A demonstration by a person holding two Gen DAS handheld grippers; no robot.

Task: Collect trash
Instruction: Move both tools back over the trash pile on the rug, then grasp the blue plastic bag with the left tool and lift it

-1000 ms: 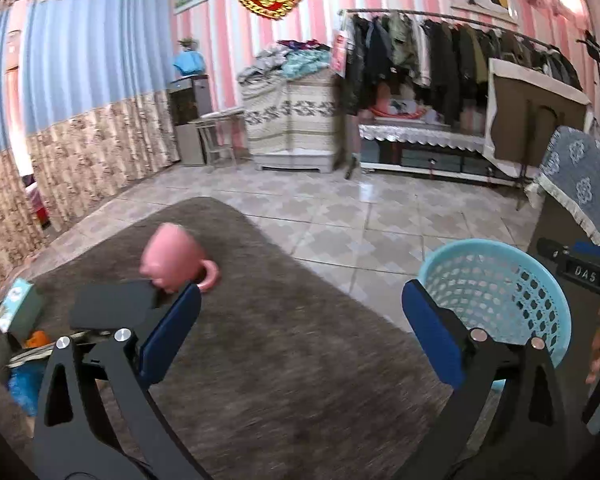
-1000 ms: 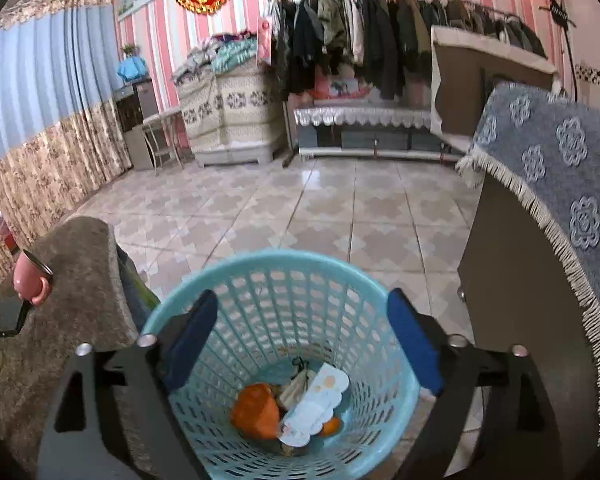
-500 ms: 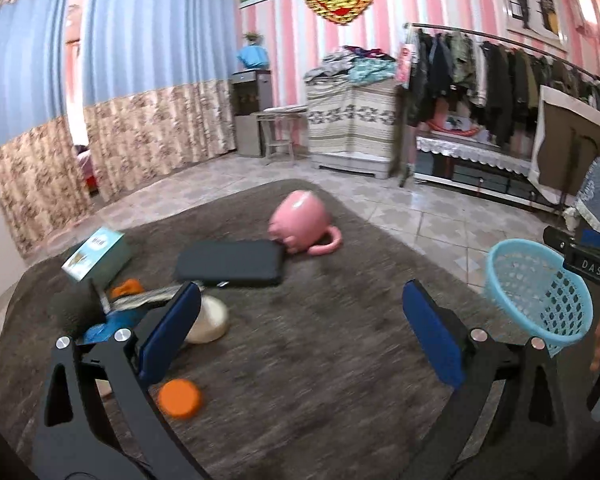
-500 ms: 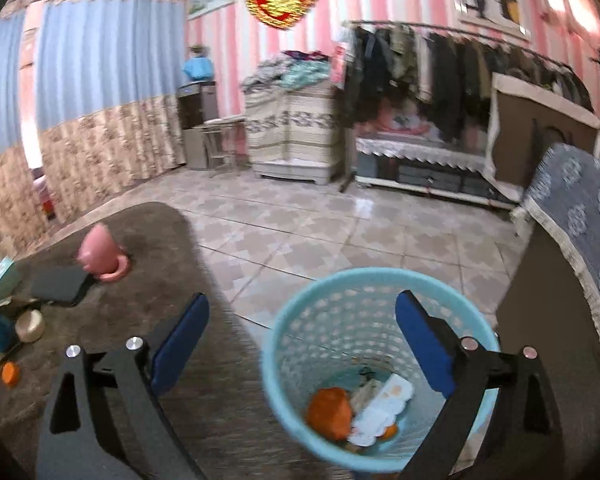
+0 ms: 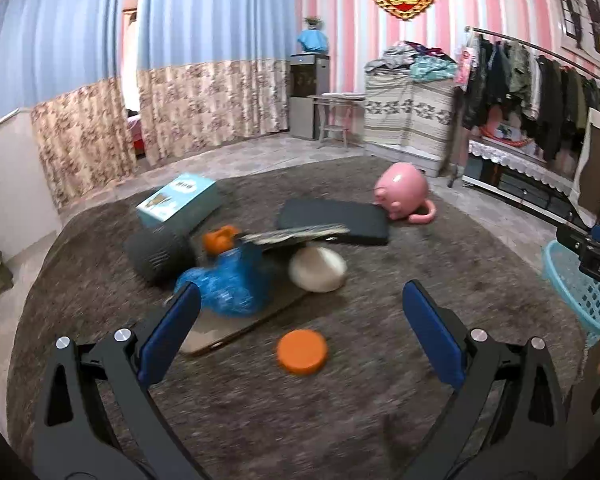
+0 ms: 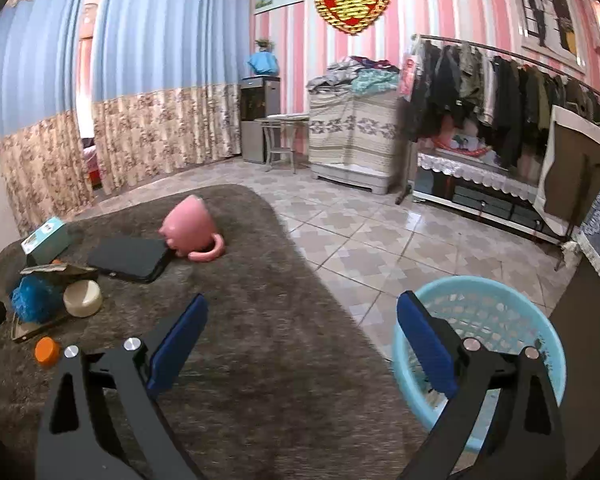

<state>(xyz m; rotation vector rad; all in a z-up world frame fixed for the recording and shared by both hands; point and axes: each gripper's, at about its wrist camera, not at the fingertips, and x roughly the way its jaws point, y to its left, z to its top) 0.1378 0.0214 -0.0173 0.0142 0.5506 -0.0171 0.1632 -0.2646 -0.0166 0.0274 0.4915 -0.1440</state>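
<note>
Brown rug (image 5: 340, 400): orange cap (image 5: 302, 351) flat, round; left gripper (image 5: 300, 334) agape.

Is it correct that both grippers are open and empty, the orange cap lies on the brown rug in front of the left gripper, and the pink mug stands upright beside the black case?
Not quite: the pink mug lies tipped on its side, as the right wrist view shows. The rest holds: left gripper and right gripper are open and empty, the orange cap lies on the brown rug, and the mug is beside the black case.
</note>
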